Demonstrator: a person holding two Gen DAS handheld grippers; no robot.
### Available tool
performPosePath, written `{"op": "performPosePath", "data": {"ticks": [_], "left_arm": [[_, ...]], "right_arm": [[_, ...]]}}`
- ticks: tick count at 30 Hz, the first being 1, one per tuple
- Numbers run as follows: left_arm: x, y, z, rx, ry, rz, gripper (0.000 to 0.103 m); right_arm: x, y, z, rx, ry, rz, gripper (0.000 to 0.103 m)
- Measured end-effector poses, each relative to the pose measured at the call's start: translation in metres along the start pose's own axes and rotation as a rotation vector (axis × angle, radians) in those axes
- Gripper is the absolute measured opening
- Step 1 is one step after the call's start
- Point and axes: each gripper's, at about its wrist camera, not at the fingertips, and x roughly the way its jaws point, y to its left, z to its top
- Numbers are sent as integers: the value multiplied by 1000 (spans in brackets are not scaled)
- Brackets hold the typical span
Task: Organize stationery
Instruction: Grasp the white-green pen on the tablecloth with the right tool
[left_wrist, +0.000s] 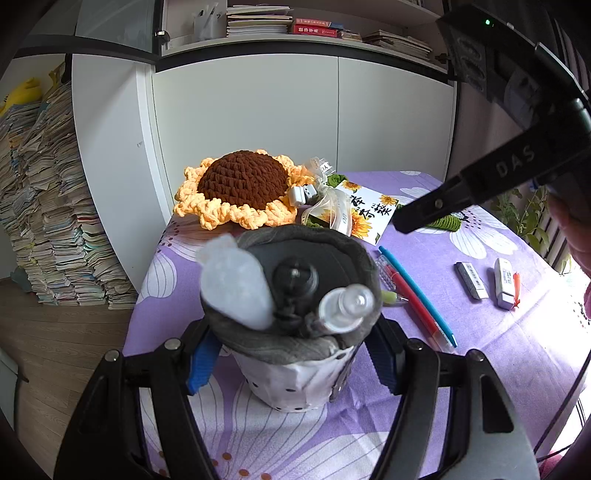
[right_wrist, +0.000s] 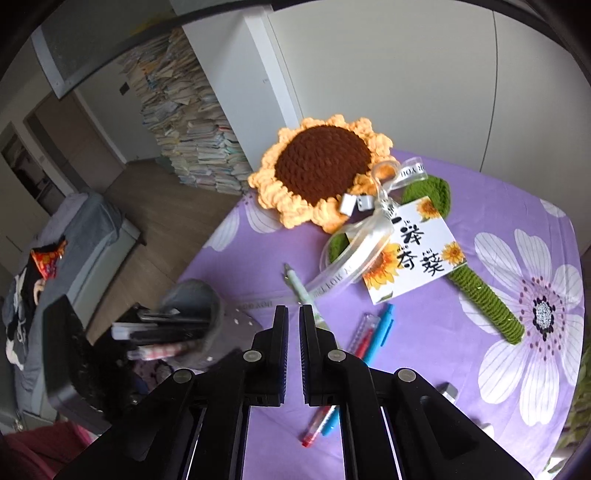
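Observation:
My left gripper (left_wrist: 291, 365) is shut on a grey-and-white fabric pen pouch (left_wrist: 295, 373) that stands upright on the purple cloth and holds several pens and a clear bottle tip (left_wrist: 347, 306). The pouch also shows in the right wrist view (right_wrist: 192, 317), blurred. A red pen (left_wrist: 410, 299) and a blue pen (left_wrist: 417, 291) lie right of the pouch; they show under my right gripper too, the red pen (right_wrist: 364, 343) beside the blue pen (right_wrist: 380, 328). Two white erasers (left_wrist: 471, 280) lie further right. My right gripper (right_wrist: 293, 314) hovers above the table with its jaws almost together and nothing between them; a pale green pen (right_wrist: 299, 284) lies beyond its tips.
A crocheted sunflower (right_wrist: 321, 166) with a green stem (right_wrist: 484, 299), ribbon and a sunflower card (right_wrist: 410, 251) lies at the back of the table (right_wrist: 480, 206). White cabinets stand behind it. A tall pile of books (left_wrist: 48, 206) stands on the floor at the left.

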Motion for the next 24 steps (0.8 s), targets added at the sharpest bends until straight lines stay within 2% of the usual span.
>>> {"op": "performPosePath", "data": {"ticks": [4,7,9,11,14,16,17,24], "left_arm": [[0,0,0,0,0,0,68],[1,0,0,0,7,-1,68],[5,1,1,-7,31,-9,68],[8,1,1,-13,49,-15,68],[8,0,1,-13,50,-15,68],[7,0,1,-13,50,-15,68],[8,0,1,-13,50,-15,68],[7,1,1,-13,50,-15,68]], "right_arm": [[43,-14,-5,-56,134,-33,7],[67,-13,-6,-98,188,-31,21],[77,-9,-7,-132,205,-38,38],[83,-4,-7,-160,207,-55,41],[91,-1,-10,-184,210,-64,41],[91,3,-12,-198,202,-89,18],[89,4,-13,-195,197,-100,12],[69,-3,-45,-72,268,-88,11]]}}
